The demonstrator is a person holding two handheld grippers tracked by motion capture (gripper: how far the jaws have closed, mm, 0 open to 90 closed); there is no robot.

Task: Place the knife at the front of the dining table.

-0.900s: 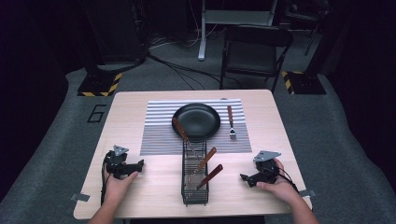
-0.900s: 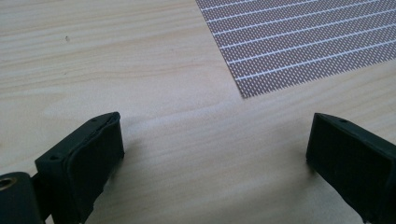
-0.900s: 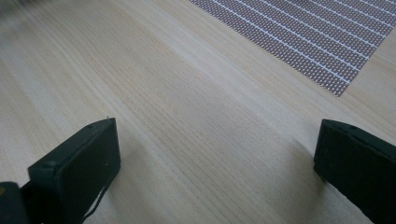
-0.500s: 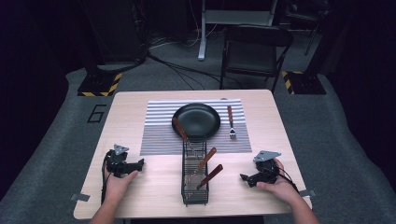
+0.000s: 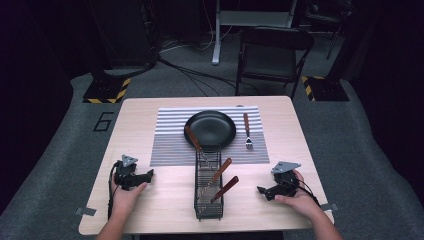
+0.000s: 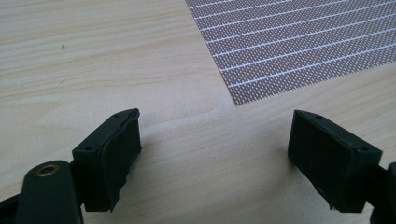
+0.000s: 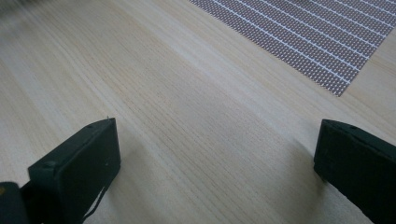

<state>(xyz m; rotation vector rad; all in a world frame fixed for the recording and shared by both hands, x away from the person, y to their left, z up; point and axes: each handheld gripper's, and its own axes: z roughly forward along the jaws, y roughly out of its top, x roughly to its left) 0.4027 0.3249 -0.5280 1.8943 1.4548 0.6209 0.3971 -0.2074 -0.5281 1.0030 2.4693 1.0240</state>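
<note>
My left gripper (image 5: pixel 148 175) rests on the wooden table (image 5: pixel 140 120) at the front left, held by a hand, its jaws wide apart over bare wood (image 6: pixel 215 158). My right gripper (image 5: pixel 261 190) rests at the front right, also open with nothing between its jaws (image 7: pixel 215 172). Between them stands a black wire basket (image 5: pixel 208 182) holding several wooden-handled utensils (image 5: pixel 223 189). Behind it a black plate (image 5: pixel 210 129) sits on a striped placemat (image 5: pixel 170 135), with a fork (image 5: pixel 247 131) lying to the plate's right. A corner of the placemat (image 6: pixel 299 42) lies ahead of the left jaws.
A folding chair (image 5: pixel 272 57) stands beyond the table's far edge. Cables and a stand base with yellow-black tape (image 5: pixel 106 90) lie on the grey floor. Bare wood lies on both sides of the basket.
</note>
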